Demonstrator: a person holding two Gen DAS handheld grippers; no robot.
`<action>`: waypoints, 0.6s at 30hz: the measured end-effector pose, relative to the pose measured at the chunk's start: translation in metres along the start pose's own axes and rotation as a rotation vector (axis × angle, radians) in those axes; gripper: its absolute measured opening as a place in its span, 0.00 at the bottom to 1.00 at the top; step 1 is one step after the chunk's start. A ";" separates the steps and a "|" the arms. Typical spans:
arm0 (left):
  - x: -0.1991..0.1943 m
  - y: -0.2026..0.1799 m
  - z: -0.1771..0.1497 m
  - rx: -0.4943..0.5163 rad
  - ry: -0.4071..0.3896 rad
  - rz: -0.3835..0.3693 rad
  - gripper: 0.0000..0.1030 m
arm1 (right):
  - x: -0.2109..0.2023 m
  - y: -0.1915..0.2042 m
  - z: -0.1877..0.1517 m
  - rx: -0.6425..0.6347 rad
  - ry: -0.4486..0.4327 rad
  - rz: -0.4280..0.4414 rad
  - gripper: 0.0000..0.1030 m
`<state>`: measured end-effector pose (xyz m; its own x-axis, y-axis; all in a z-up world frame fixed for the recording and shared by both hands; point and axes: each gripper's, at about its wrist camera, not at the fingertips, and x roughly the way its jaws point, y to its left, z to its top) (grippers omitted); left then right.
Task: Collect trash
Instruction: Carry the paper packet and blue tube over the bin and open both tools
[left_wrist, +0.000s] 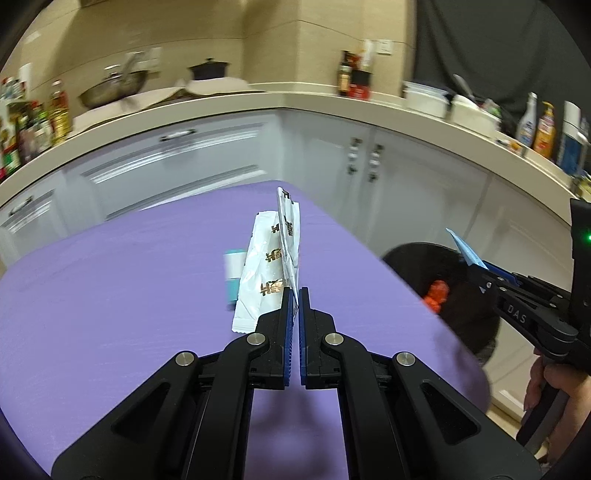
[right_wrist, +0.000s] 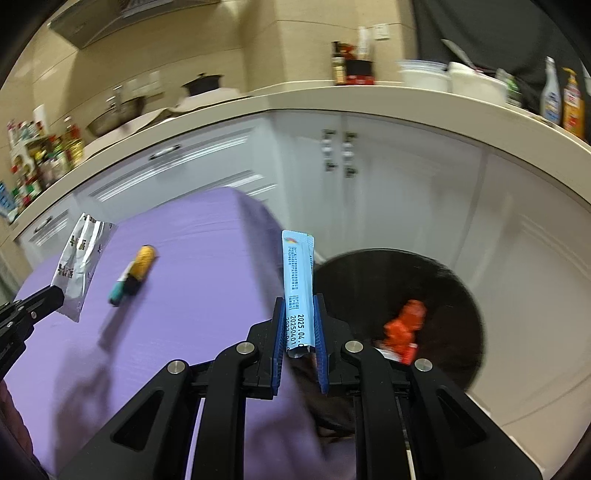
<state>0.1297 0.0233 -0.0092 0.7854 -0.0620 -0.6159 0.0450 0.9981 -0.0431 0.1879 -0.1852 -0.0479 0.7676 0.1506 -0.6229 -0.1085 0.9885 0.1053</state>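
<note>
Above the purple bench (left_wrist: 110, 295), the left gripper (left_wrist: 294, 295) pinches a white wrapper (left_wrist: 284, 236) by its lower edge. At three o'clock the right gripper (right_wrist: 299, 317) clamps a blue sachet (right_wrist: 298, 273) upright beside the black bin (right_wrist: 443, 280), likely for dropping. One small tube (right_wrist: 135, 271) lies at ten o'clock.

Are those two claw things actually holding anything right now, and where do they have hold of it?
Yes, both. The left gripper pinches a white-and-silver wrapper by its lower edge. The right gripper clamps a light blue sachet near its bottom end.
</note>
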 end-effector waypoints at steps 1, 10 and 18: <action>0.003 -0.009 0.001 0.011 0.003 -0.016 0.03 | -0.001 -0.005 -0.001 0.006 -0.001 -0.008 0.15; 0.029 -0.087 0.011 0.117 0.015 -0.101 0.03 | 0.001 -0.060 -0.006 0.071 -0.003 -0.068 0.15; 0.061 -0.134 0.014 0.181 0.046 -0.125 0.03 | 0.015 -0.084 -0.011 0.106 0.018 -0.078 0.15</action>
<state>0.1796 -0.1137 -0.0301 0.7376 -0.1817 -0.6503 0.2538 0.9671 0.0178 0.2014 -0.2656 -0.0746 0.7594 0.0744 -0.6464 0.0190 0.9905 0.1363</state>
